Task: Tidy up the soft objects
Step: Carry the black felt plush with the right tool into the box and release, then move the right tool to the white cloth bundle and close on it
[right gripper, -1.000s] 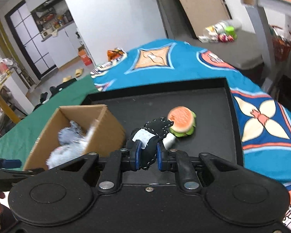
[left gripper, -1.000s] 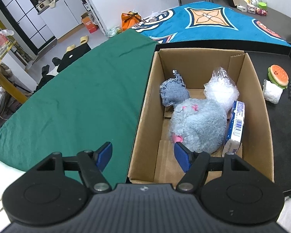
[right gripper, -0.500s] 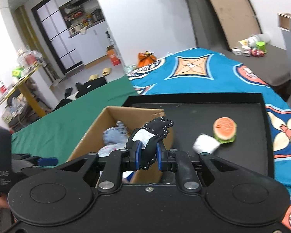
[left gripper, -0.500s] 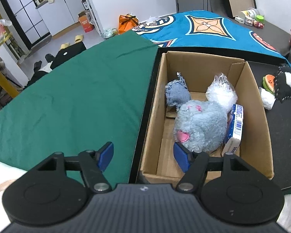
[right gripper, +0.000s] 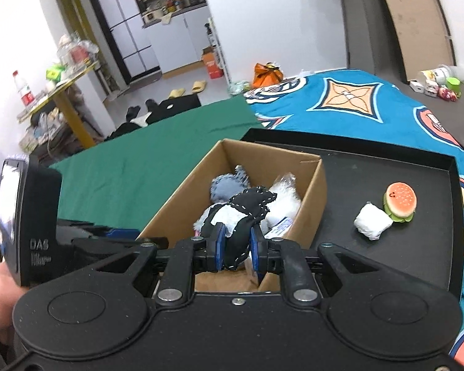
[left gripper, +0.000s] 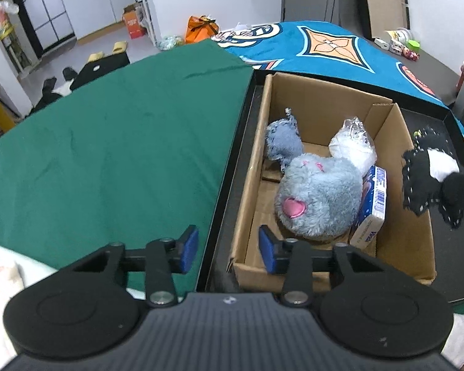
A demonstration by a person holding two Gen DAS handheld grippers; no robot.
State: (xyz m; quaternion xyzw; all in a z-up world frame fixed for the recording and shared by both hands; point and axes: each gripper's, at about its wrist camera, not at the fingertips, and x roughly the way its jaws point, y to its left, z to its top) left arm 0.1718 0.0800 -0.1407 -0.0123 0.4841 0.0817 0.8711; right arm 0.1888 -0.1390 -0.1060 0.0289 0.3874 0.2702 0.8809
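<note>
R gripper (right gripper: 235, 249) clamped on black white-stitched fabric toy (right gripper: 247, 210), now carried from tray to above brown cardboard box (right gripper: 312, 198); drop's next. L gripper (left gripper: 228, 249) closing, empty, straddling box's near-left wall.

1. Box (left gripper: 312, 99): plain brown.
2. Plush toy (left gripper: 321, 198): grey-blue, with pink patch.
3. Cloth toy (right gripper: 247, 213): black, white-stitched, with white patch.
4. Burger toy (right gripper: 400, 199): orange, green below.
5. Tray (right gripper: 386, 160): black.
6. Cloth (left gripper: 108, 142): dark green.
7. Blanket (right gripper: 349, 105): blue, orange diamonds.

Bed (left gripper: 108, 142): green cloth, patterned blanket (right gripper: 355, 108), black tray (right gripper: 371, 266).
</note>
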